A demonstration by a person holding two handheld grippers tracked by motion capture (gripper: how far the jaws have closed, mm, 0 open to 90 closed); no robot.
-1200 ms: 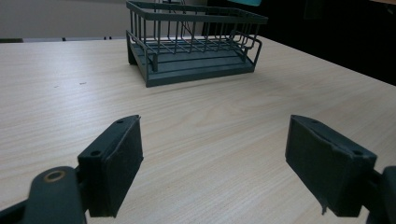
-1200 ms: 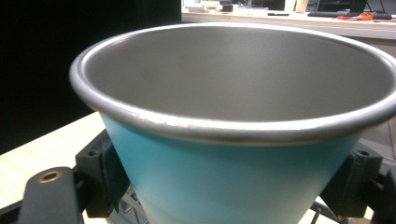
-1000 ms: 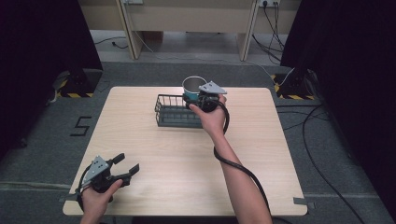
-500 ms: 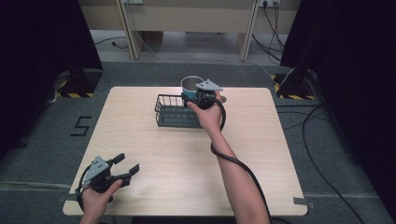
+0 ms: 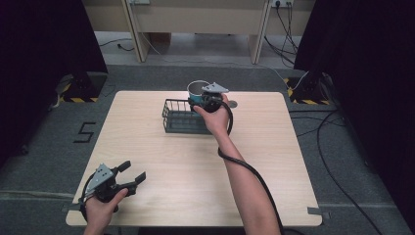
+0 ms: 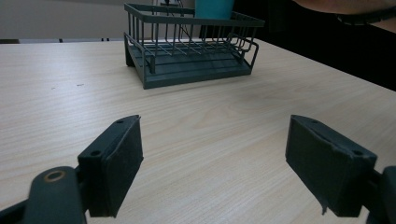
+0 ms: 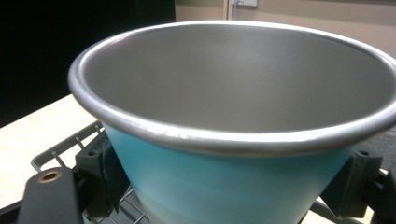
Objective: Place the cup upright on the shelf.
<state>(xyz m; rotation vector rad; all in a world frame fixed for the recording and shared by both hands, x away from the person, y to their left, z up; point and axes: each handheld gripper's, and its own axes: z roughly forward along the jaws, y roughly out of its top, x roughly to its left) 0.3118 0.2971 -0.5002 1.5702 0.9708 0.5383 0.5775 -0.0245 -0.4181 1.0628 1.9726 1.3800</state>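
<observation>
Overhead, the right gripper clasps a teal metal cup with a steel rim at the far edge of the dark wire rack on the pale wooden table. The left gripper hovers near the table's front left corner, jaws spread wide.

From the left gripper view, the rack stands well ahead, apart from the open jaws.

From the right gripper view, both pads press the cup's teal sides, above the rack's wires.

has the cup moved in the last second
Yes, slightly: the cup, held by the right gripper, has drifted toward the rack's far left side.
</observation>
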